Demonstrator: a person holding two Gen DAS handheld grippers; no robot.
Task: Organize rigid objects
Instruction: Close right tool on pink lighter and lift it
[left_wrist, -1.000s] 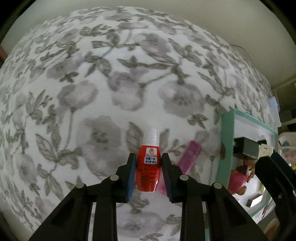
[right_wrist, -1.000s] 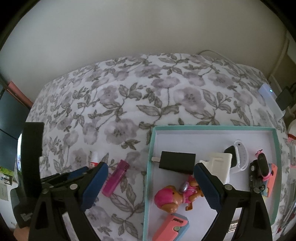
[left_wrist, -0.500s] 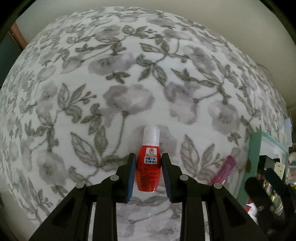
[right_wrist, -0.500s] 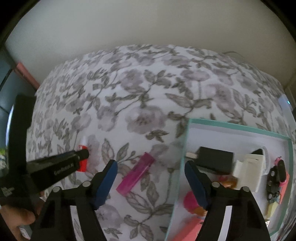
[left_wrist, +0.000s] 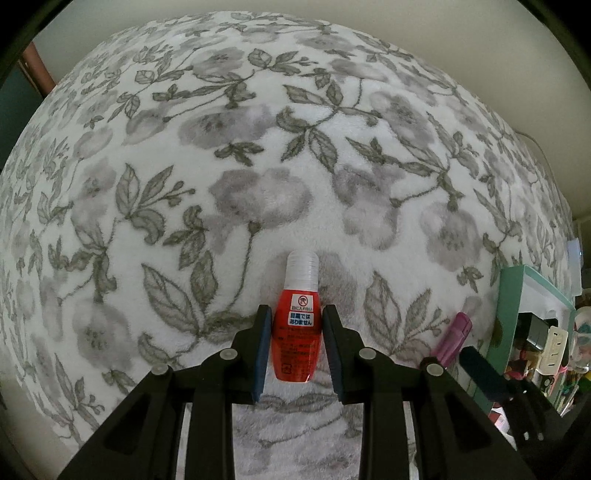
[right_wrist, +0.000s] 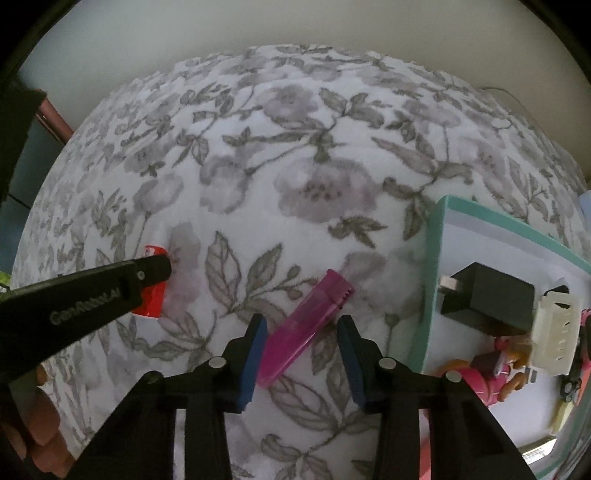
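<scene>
1. Our left gripper (left_wrist: 295, 354) points down at the floral blanket (left_wrist: 258, 184) and is clamped on the red bottle (left_wrist: 295, 339), both blue pads pressed against its sides and its clear cap pointing away from us.
2. Our right gripper (right_wrist: 301, 354) is closing, with the pink lighter (right_wrist: 306, 325) lying slantwise on the blanket between its pads; we see a gap on each side, so it is not gripped.
3. Left of the lighter, the red bottle sits in the left gripper's black finger.
4. Right of the lighter stands the teal-edged tray (right_wrist: 424, 295), just beside it.
5. Inside the tray, near the edge closest to the lighter, lies a black charger (right_wrist: 484, 295), with a white plug (right_wrist: 557, 332) and a pink toy figure (right_wrist: 491, 373) beyond it.
</scene>
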